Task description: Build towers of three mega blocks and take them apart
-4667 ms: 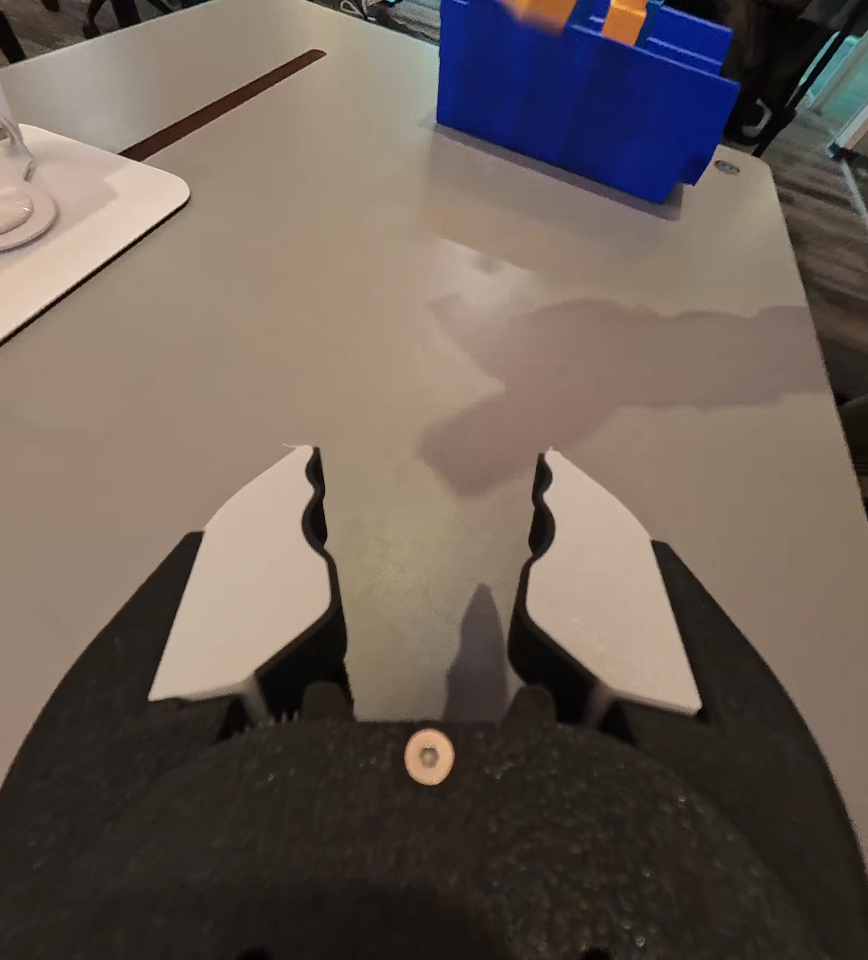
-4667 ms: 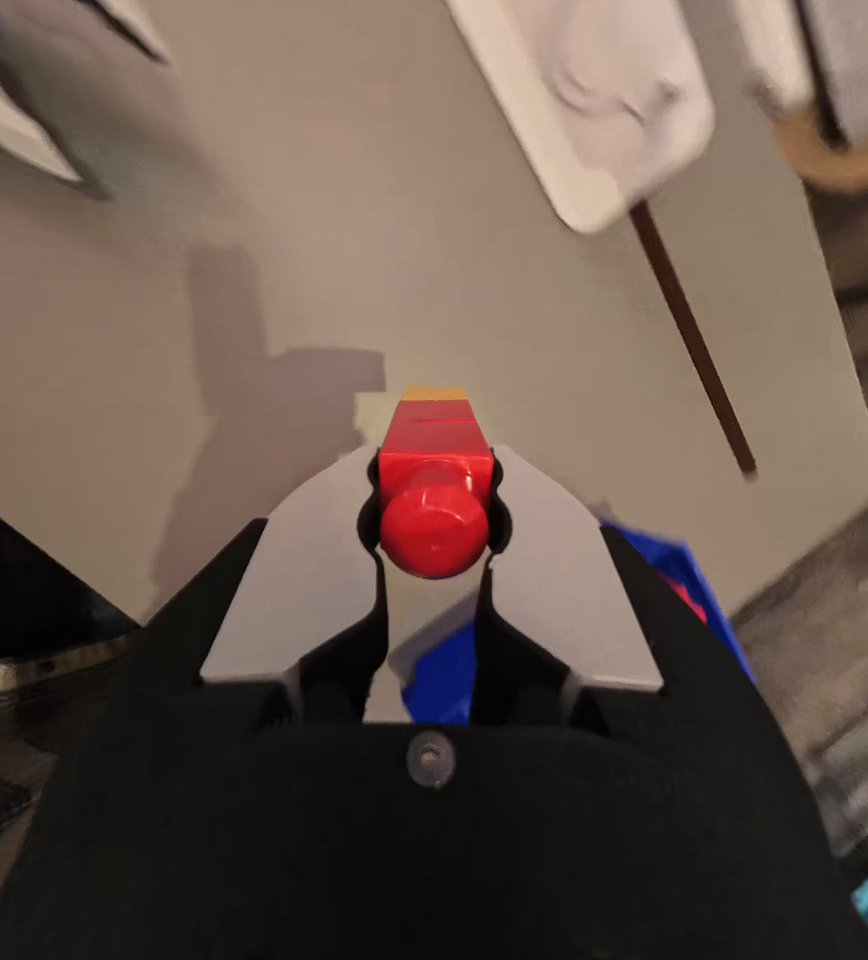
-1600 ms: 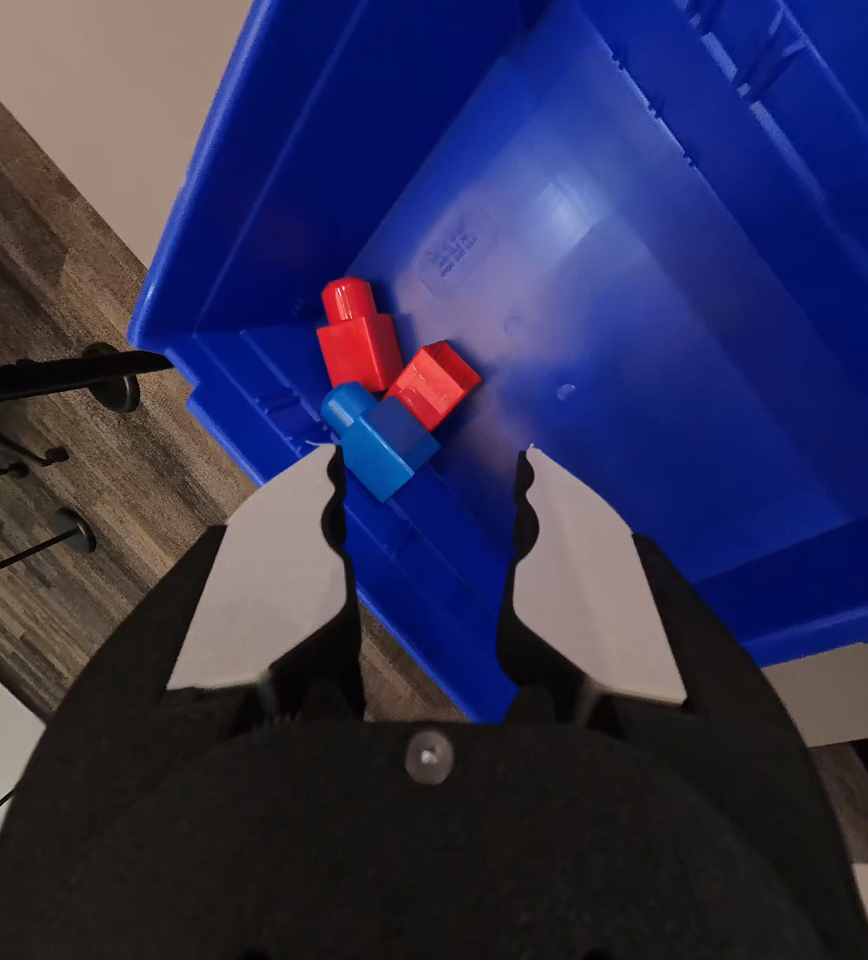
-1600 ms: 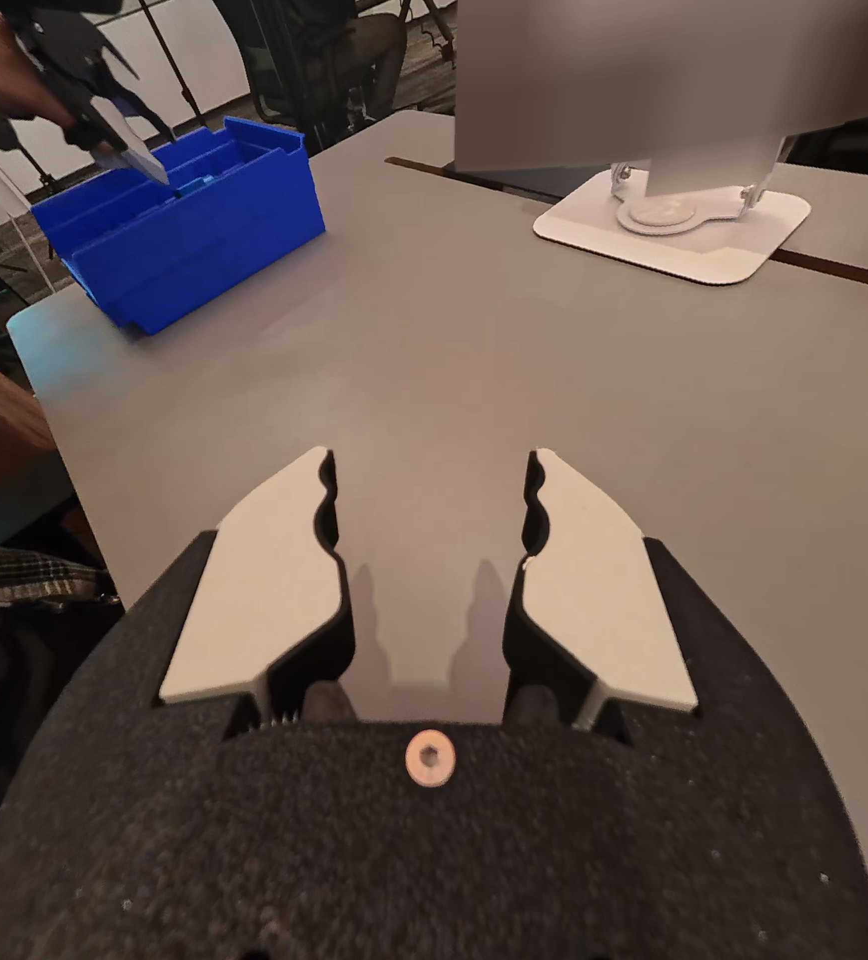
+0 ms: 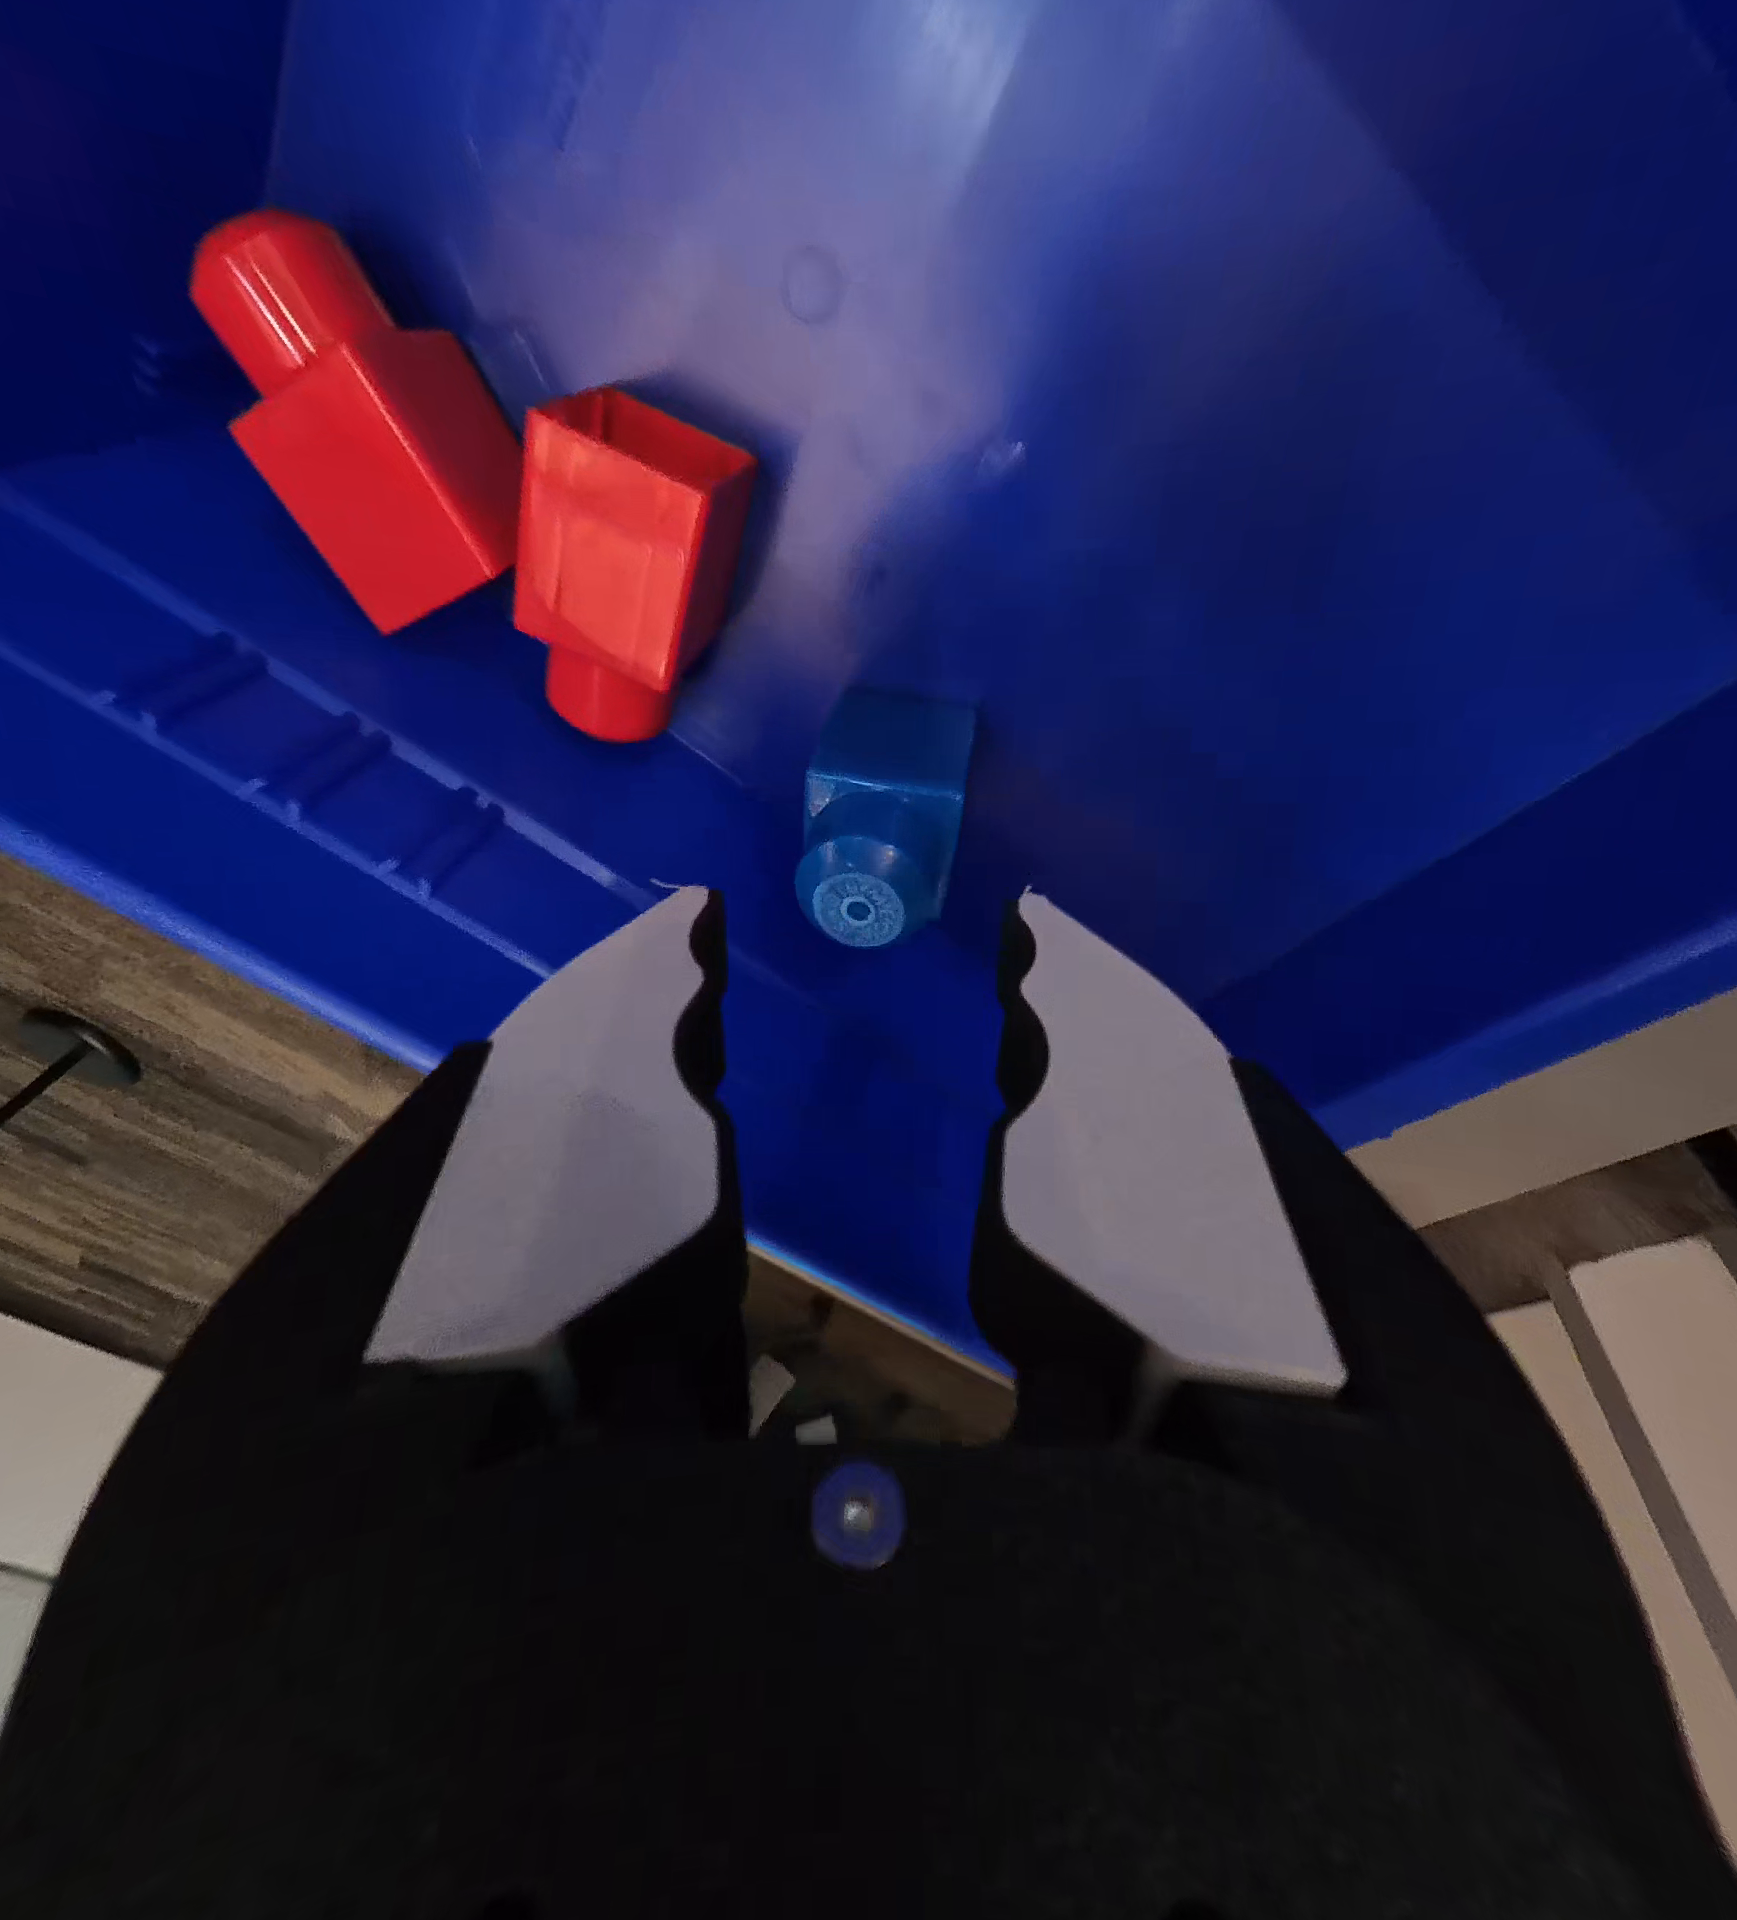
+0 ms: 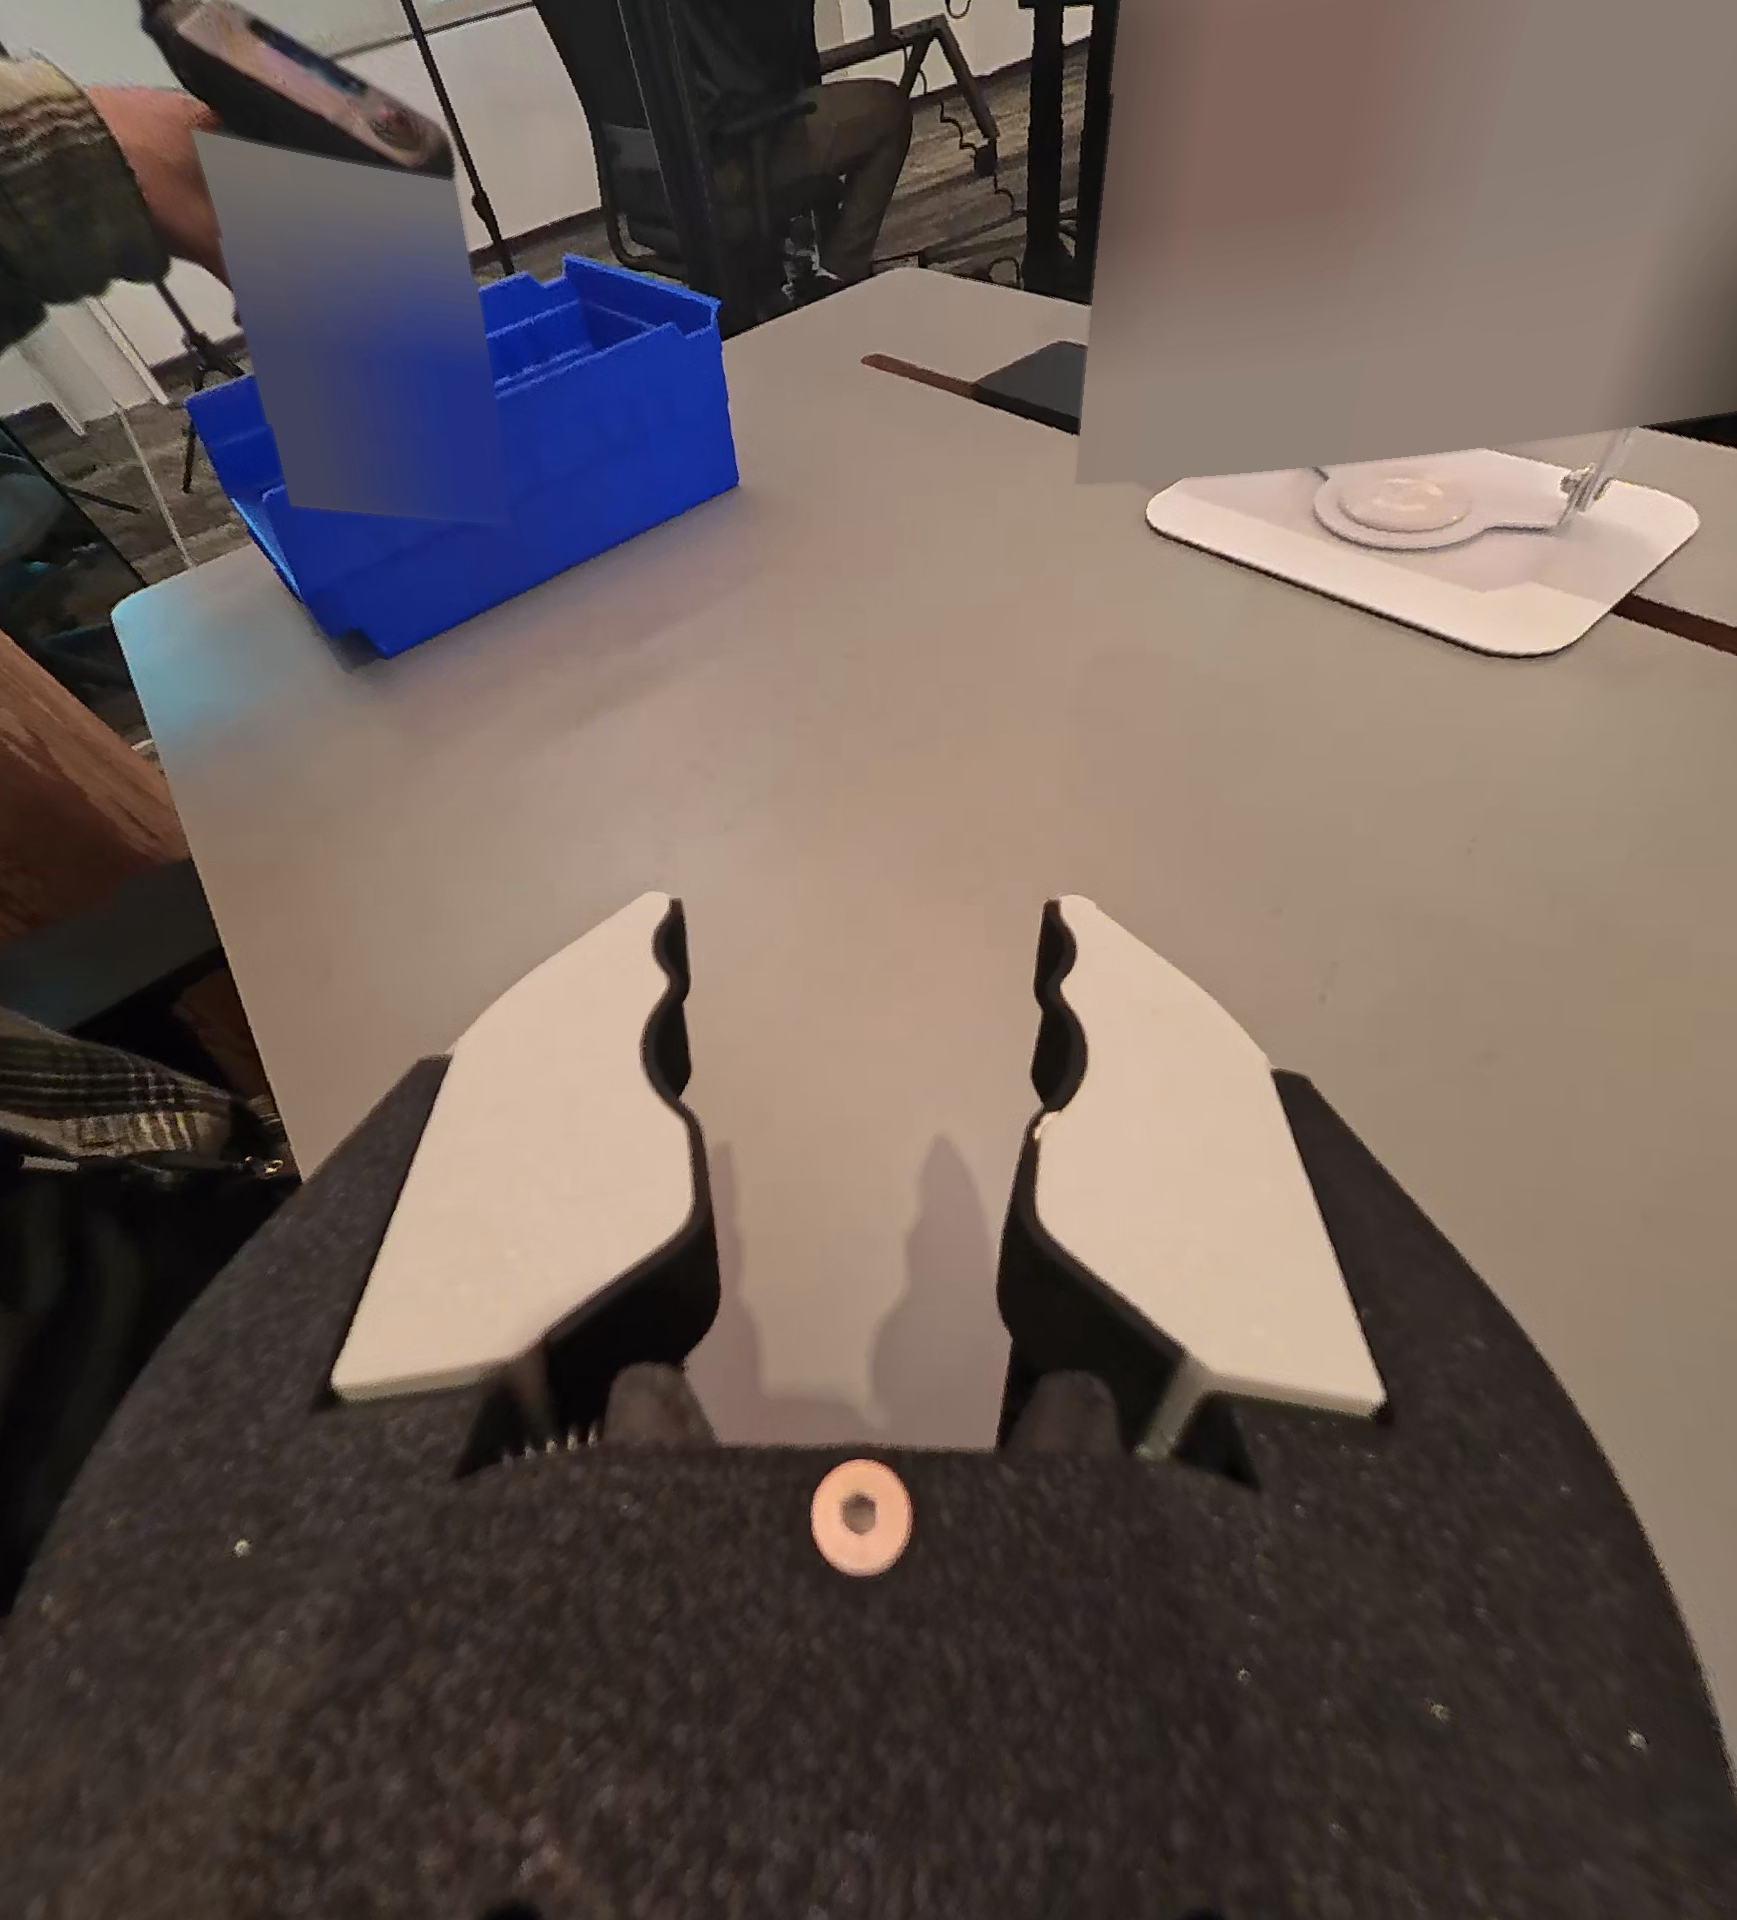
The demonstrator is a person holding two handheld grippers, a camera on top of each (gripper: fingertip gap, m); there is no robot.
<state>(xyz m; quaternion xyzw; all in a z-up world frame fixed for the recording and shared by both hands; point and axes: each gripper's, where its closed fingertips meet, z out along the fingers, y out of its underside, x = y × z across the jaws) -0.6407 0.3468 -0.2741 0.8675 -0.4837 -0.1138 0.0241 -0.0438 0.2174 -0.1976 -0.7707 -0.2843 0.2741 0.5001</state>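
Observation:
In the left wrist view, my left gripper point(image 5: 859, 904) is open over the blue bin point(image 5: 1259, 468). A light blue block point(image 5: 885, 800) lies on the bin floor just beyond my fingertips, its stud pointing at me. Two red blocks lie on their sides to the left, one point(image 5: 355, 436) with its stud up-left, the other point(image 5: 620, 561) with its stud down. My right gripper point(image 6: 859, 914) is open and empty, low over the grey table point(image 6: 947, 727). The bin point(image 6: 615, 436) stands far off at the table's left corner.
A white monitor base point(image 6: 1435, 540) stands on the table at the right, with a dark strip point(image 6: 1726, 644) beside it. A person's sleeve and hand point(image 6: 33, 229) reach over the bin. Chairs and stands are beyond the table. A wooden panel point(image 6: 2, 769) lies off the left edge.
My left gripper has dropped lower into the bin. The light blue block has moved away from the red blocks and now sits in front of my fingertips. The right gripper has stayed open over the table.

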